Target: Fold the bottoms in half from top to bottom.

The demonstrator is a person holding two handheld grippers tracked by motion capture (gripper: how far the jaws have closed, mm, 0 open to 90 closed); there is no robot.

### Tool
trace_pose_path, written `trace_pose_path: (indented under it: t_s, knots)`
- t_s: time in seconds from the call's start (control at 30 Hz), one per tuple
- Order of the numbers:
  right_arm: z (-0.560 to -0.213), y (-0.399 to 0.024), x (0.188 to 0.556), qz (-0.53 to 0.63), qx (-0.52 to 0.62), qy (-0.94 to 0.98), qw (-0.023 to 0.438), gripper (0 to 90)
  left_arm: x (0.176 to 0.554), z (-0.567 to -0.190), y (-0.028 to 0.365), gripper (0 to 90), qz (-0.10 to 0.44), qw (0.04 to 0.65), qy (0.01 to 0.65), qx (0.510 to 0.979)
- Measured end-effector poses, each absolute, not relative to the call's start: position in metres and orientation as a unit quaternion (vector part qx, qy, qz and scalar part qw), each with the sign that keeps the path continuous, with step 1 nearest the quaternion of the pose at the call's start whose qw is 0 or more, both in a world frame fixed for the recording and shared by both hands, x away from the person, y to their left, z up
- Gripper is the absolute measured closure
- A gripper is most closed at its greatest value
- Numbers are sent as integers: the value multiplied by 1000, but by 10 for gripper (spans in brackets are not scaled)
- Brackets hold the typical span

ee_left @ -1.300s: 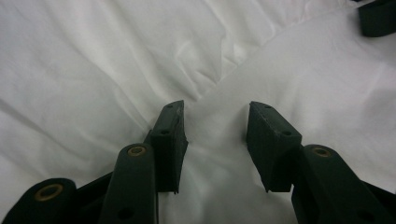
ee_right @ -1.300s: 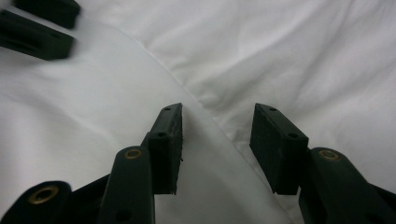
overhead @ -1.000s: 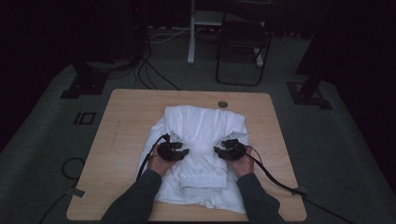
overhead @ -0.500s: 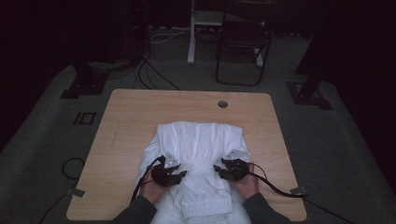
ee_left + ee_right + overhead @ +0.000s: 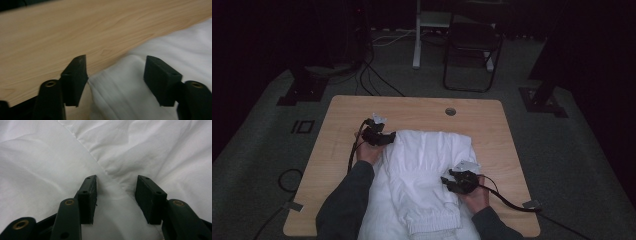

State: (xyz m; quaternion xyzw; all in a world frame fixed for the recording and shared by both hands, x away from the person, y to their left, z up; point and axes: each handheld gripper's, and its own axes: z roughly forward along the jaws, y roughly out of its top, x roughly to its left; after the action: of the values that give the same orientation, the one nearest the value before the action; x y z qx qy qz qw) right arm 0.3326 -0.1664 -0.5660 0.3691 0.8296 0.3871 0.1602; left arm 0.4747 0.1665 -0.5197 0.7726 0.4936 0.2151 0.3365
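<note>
White garment (image 5: 427, 175), folded into a long bundle with a ribbed hem at the near end, lies on the wooden counter (image 5: 492, 125), running from about mid-counter to the near edge between the person's forearms; which kind of garment it is cannot be told. Left gripper (image 5: 384, 138) sits at the far left corner of the cloth, held in the left hand (image 5: 368, 152), cable looping back along the dark sleeve (image 5: 347, 205). In the left gripper view the jaws stand apart and have just been opening; a folded corner of the white fabric (image 5: 125, 85) lies between and below them, the pads not pressing on it, bare wood grain (image 5: 75, 32) beyond. Right gripper (image 5: 452, 181) rests at the right edge of the garment, nearer the person, in the right hand (image 5: 476, 196), its cable trailing right to a small tag (image 5: 531, 204) on the counter. In the right gripper view the jaws stand partly apart over creased white cloth (image 5: 50, 165), a seam running diagonally down into the gap; the pads close on nothing. A round cable hole (image 5: 450, 111) sits near the counter's far edge. Dark chair (image 5: 472, 45) and floor cables (image 5: 377, 75) lie beyond.
</note>
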Motion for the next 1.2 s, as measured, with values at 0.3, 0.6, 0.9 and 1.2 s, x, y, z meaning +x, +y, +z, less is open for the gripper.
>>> trace_pose_path:
  t_s: [0.3,0.6,0.9,1.2]
  knots:
    - [-565,-167,332,384,368,832,159,518,482,-548,177,285,186,324,519,769]
    - [-560,-169,324,364,364,844,149,554,466,-547,174,715,166,338,493,784]
    - [-512,-202,376,385,395,810,198,444,466,-546,171,758,170,331,488,789]
    - [-532,-227,468,397,502,752,154,322,466,-547,173,756,165,339,491,785]
